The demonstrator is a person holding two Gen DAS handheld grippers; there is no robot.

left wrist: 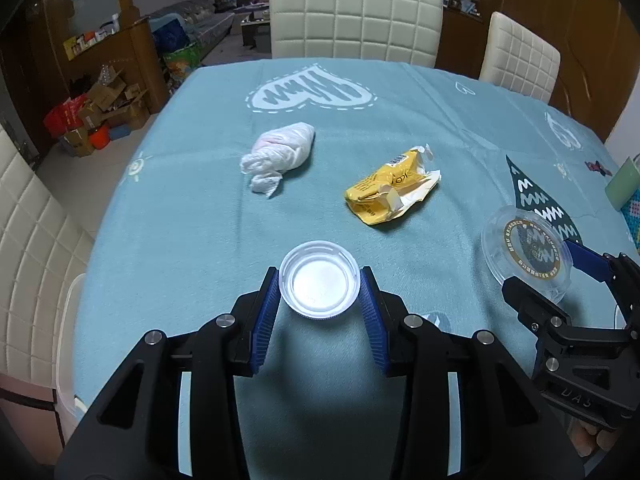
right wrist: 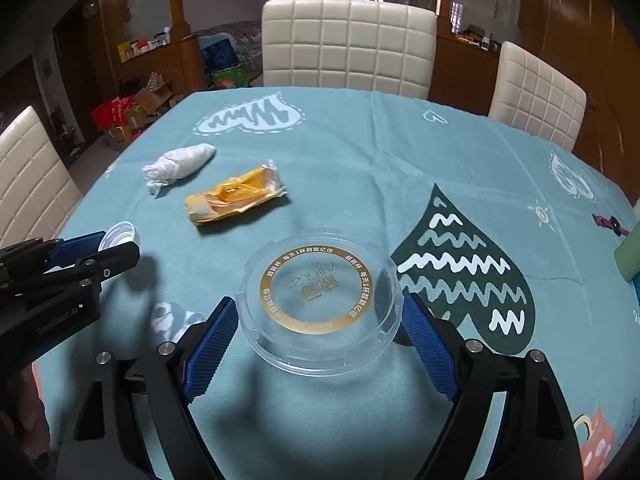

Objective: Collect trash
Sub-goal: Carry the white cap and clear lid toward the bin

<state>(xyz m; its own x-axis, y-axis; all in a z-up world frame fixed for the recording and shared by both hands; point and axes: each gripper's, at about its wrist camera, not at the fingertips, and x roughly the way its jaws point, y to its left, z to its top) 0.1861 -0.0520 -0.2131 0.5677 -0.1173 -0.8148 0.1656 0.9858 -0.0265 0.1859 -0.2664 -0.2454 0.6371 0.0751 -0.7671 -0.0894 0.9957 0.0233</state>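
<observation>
My left gripper is shut on a small white round cap, its blue pads pressing both sides, held just above the tablecloth. My right gripper is shut on a wide clear plastic lid with a gold ring of print, lifted off the cloth with its shadow below. The right gripper and the lid also show at the right of the left wrist view. The left gripper with the cap shows at the left of the right wrist view. A crumpled white bag and a yellow wrapper lie mid-table.
A light blue patterned cloth covers the table. White padded chairs stand at the far side, far right and left. A green object sits at the table's right edge. A translucent bin stands beside the table's left edge.
</observation>
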